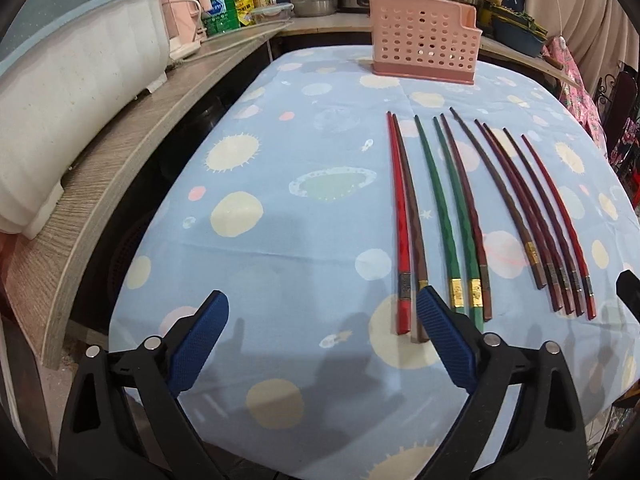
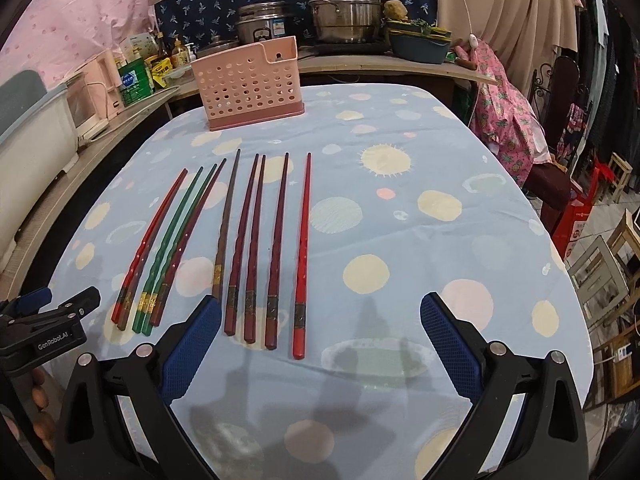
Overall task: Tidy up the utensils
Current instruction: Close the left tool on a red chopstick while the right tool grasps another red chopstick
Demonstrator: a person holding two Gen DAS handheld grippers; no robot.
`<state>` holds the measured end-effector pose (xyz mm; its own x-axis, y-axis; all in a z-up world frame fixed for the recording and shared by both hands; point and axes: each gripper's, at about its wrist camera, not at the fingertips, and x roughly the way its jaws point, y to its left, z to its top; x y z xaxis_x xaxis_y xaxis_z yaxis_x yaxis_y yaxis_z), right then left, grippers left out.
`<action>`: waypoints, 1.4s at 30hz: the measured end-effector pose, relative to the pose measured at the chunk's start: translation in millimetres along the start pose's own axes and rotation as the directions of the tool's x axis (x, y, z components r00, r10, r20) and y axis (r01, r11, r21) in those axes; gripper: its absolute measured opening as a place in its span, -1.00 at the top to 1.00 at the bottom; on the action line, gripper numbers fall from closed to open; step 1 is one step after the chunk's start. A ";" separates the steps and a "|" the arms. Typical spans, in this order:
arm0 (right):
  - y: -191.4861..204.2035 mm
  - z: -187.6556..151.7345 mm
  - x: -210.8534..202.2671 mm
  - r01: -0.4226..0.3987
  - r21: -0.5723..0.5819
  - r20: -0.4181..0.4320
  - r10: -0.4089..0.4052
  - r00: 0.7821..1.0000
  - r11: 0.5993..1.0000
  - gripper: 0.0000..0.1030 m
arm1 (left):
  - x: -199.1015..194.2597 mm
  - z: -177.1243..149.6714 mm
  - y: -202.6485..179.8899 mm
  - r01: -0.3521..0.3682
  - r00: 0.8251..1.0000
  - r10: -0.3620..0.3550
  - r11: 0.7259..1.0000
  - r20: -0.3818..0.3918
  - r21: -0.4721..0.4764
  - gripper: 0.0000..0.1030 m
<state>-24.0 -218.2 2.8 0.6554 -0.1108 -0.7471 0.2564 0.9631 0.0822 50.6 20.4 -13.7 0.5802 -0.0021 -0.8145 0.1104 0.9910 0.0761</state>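
Several chopsticks lie side by side on the blue patterned tablecloth point(image 1: 280, 200): a red one point(image 1: 400, 232), two green ones point(image 1: 438, 216), and dark red and brown ones point(image 1: 532, 216). They also show in the right wrist view, with the green pair point(image 2: 172, 240) at left and a red one point(image 2: 303, 256) at right. A pink perforated utensil holder point(image 1: 426, 42) stands at the far end of the table point(image 2: 250, 84). My left gripper point(image 1: 322, 316) is open and empty, its right finger beside the leftmost chopsticks' handles. My right gripper point(image 2: 320, 320) is open and empty above the handles of the dark red chopsticks.
A wooden counter point(image 1: 120, 152) runs along the left with a white dish rack point(image 1: 72, 92), bottles and a pink kettle. Steel pots point(image 2: 344, 8) stand on the back counter. Chairs and a pink cloth point(image 2: 508, 120) are at the right of the table. The left gripper shows at the lower left of the right wrist view point(image 2: 52, 320).
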 end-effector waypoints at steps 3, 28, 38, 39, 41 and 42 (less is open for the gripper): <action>-0.3 1.4 7.7 -0.006 -0.002 -0.015 0.006 1.000 1.000 -0.68 | 10.2 0.9 -0.5 0.011 1.000 -0.011 1.000 -0.024 0.001 -0.65; 1.4 1.5 42.3 -0.038 -0.002 -0.108 0.038 0.993 0.999 0.07 | 32.0 7.4 3.1 0.045 0.995 -0.046 0.999 -0.085 -0.024 -0.05; 4.5 0.6 47.5 -0.022 -0.037 -0.112 0.018 0.994 0.999 0.42 | 32.8 11.2 0.3 0.047 0.995 -0.048 0.999 -0.092 -0.018 0.29; 4.9 0.4 47.4 -0.017 -0.042 -0.111 0.012 0.994 0.999 0.46 | 32.5 11.2 -0.4 0.049 0.994 -0.051 0.999 -0.093 -0.017 0.31; 5.0 0.2 47.4 -0.013 -0.049 -0.111 0.008 0.994 0.999 0.52 | 32.1 11.3 -2.1 0.051 0.994 -0.052 0.999 -0.093 -0.011 0.38; 4.5 0.4 47.4 -0.012 -0.051 -0.112 0.006 0.994 0.999 0.57 | 31.9 11.4 -2.6 0.054 0.994 -0.055 0.998 -0.093 -0.010 0.40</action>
<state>8.4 -219.3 -32.1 0.5737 -0.0766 -0.8155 0.2123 0.9755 0.0577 78.0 16.2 -33.3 0.4954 -0.0437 -0.8675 0.1336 0.9907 0.0264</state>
